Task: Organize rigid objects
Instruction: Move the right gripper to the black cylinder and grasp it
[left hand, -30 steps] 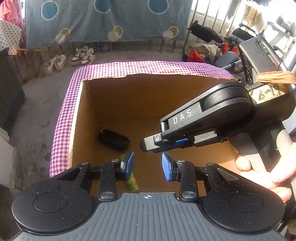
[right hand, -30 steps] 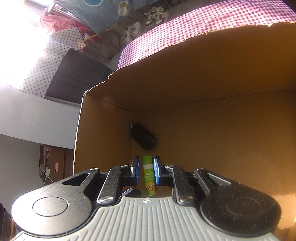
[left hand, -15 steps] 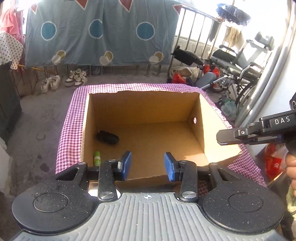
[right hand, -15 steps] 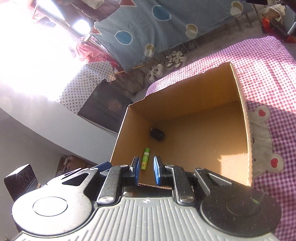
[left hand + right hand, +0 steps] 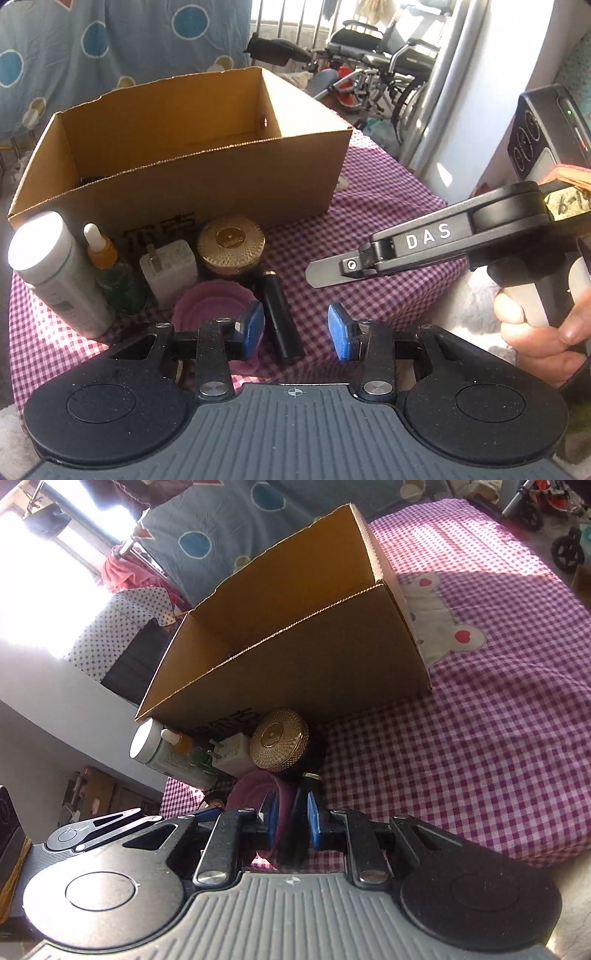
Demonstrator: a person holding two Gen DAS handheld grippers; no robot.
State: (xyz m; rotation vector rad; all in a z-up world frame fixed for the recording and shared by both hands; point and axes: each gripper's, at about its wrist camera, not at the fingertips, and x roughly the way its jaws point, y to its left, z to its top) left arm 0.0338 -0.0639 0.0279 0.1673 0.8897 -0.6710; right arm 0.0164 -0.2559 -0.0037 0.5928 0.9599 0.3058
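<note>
Open brown cardboard box (image 5: 207, 177) sits on the checked-cloth desk (image 5: 369, 206), contents mostly hidden. Queued against its front wall: white cylindrical bottle (image 5: 55, 273), gold-lidded round jar (image 5: 231, 245), black tube (image 5: 279, 317). Left hand-held gripper (image 5: 295, 328) narrowly parted, empty; right hand-held gripper (image 5: 290, 821) nearly closed, empty. Most sorting remains.

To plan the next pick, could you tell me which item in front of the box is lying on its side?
The black tube; the other items beside it stand upright.
</note>
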